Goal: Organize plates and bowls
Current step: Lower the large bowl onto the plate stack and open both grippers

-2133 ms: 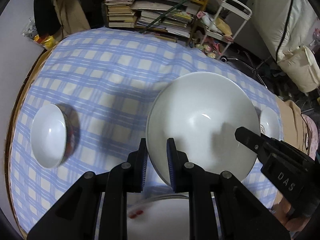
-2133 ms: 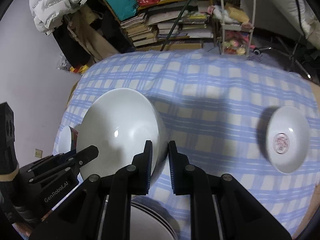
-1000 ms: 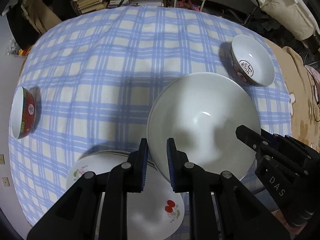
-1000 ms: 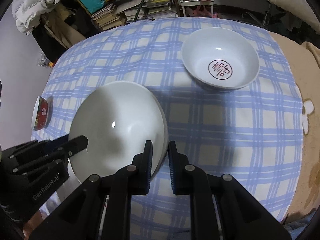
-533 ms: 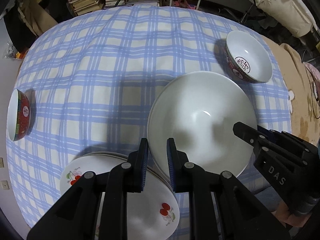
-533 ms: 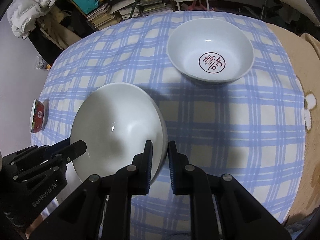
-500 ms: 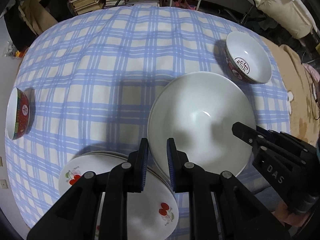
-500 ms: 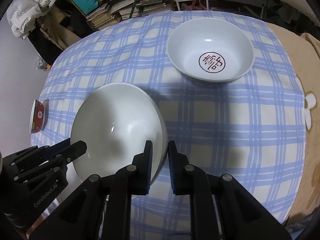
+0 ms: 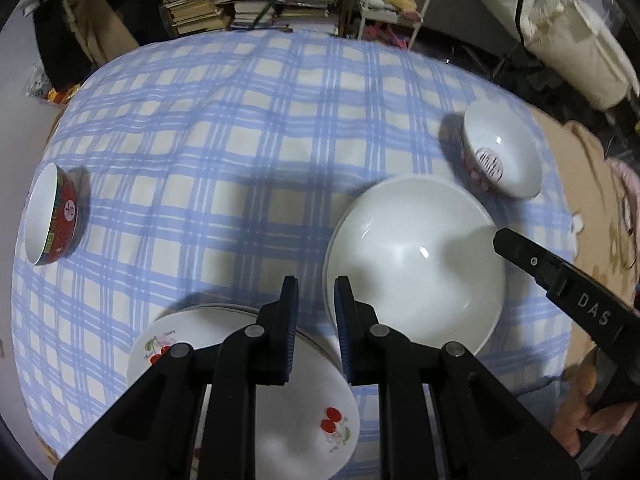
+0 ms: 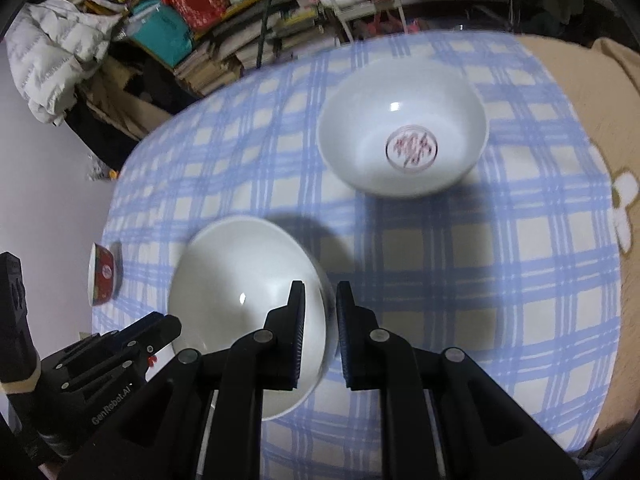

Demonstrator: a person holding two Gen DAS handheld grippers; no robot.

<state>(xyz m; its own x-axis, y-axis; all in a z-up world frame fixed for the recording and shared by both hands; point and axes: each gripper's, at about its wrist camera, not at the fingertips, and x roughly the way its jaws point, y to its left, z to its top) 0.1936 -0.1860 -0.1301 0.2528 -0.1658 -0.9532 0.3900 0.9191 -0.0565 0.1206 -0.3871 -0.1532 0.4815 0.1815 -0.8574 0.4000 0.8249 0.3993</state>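
Left wrist view looks down on a bench under a blue checked cloth (image 9: 248, 128), where the left gripper (image 9: 316, 336) has its fingers (image 9: 289, 332) pinching the near rim of a large plain white bowl (image 9: 412, 264). From the far side of that bowl the right gripper (image 10: 318, 340) pinches the opposite rim, its black body reaching in at the bowl's right edge in the left view, with a hand (image 9: 580, 412) showing below it. The large white bowl appears raised off the cloth, throwing a shadow beyond it. Just to the left of the bowl and under the left gripper sits a stack of white plates (image 9: 280, 400), the top one printed with cherries. Beyond the bowl, up and to its right, stands a smaller white bowl with a red emblem (image 10: 404, 136) inside, apart from it. Well to the left of the bowl, near the cloth's edge, stands a red-sided small bowl (image 9: 52, 216). Behind the bench, past the bowl, piles of books (image 9: 224, 4) crowd a shelf.
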